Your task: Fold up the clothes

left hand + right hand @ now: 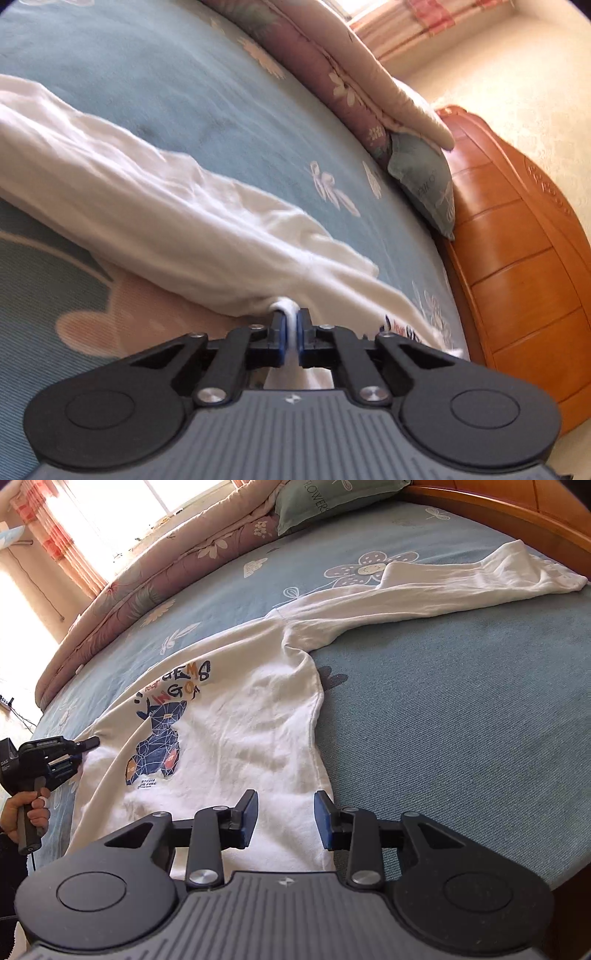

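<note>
The left hand-held gripper has its blue pads closed tight on a small bunched pinch of the white long-sleeved cotton shirt with a blue cartoon print. In the right wrist view that same gripper sits at the shirt's left edge, held by a hand on its grip. So thin a pinch could slide out if it is pulled hard. It may also hold only the top layer, and a lift would then peel the layers apart rather than carry the edge over cleanly.

The shirt lies print-up on the blue flower-patterned bedspread. Its body is fairly flat but wrinkled, with a creased ridge running down the right side. Folding over those wrinkles would probably press them in and leave the fold crooked.

The right hand-held gripper has its jaws spread wide with nothing between them, and it hovers over the shirt's near hem. If it closes off the hem line, the two grasps would likely sit unevenly and skew the fold.

Further right, one long sleeve stretches straight out toward the orange wooden bed frame. Its cuff lies near the bed's edge, so dragging the body could well trail the sleeve, bunch it, or tip it off the side.
</note>
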